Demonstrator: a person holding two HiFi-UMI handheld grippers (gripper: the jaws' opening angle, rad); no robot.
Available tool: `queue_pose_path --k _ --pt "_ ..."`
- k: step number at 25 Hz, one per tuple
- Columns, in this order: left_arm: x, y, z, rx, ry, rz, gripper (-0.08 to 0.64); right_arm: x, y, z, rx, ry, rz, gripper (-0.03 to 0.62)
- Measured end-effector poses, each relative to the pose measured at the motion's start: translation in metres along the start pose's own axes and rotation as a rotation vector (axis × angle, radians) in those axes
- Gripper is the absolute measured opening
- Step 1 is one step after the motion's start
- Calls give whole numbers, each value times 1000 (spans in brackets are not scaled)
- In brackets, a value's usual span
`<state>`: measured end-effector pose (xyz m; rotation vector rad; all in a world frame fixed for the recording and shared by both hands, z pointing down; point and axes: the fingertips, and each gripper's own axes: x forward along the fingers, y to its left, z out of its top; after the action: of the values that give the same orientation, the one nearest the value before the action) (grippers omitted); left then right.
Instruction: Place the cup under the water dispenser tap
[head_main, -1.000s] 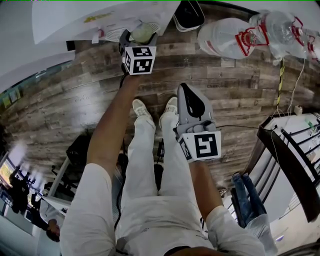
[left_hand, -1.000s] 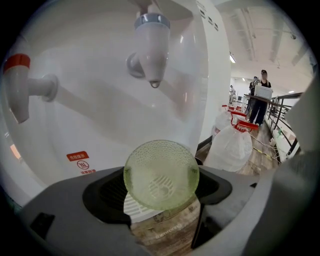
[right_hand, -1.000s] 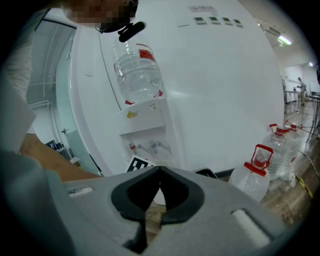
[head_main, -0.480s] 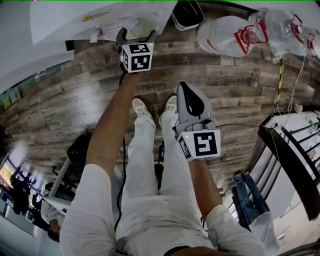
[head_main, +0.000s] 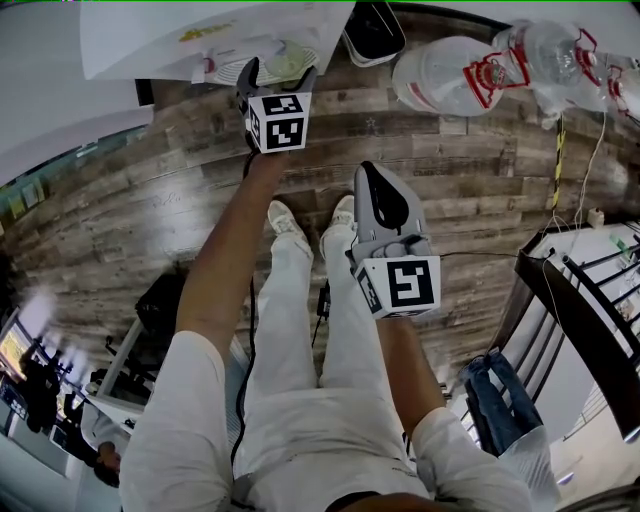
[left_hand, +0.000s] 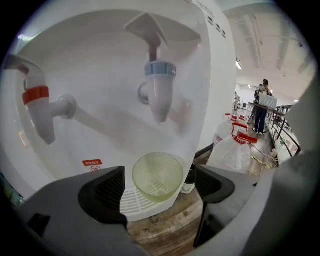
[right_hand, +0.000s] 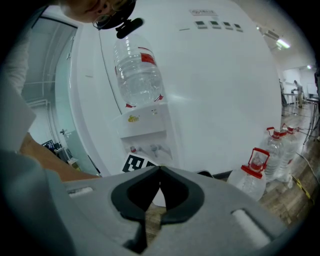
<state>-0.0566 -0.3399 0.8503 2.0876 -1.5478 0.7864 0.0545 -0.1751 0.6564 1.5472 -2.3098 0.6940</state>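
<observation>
Your left gripper stands with its jaws wide apart. Neither pad touches the cup, which shows just beyond the gap between them. The cup (pale green, translucent, upright) sits on the white drip tray of the water dispenser, directly below its blue tap. The red tap lies left of the blue tap, well apart from the cup. Your right gripper is closed, tips meeting, with nothing between them, and it is held back from the water dispenser. Large water bottles stand on the floor right of the dispenser.
</observation>
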Motion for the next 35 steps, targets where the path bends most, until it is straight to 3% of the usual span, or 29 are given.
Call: queue_pose_path --k 14,22,25,30,35 --pt "-75 -11 39 -62 -38 -23 428 -41 21 38 -18 -54 -19 -2" --pt "-145 -24 76 -97 -91 -68 423 -77 45 62 -21 -74 -34 -2" --pt "-177 -28 90 -111 -101 -77 408 -92 55 78 -23 -79 -20 -2" --pt "-230 -24 114 -67 -121 -63 352 -111 71 114 -45 -106 -9 -2" --pt "-288 -29 140 -94 -154 -80 306 -130 85 139 -50 -120 3 -2"
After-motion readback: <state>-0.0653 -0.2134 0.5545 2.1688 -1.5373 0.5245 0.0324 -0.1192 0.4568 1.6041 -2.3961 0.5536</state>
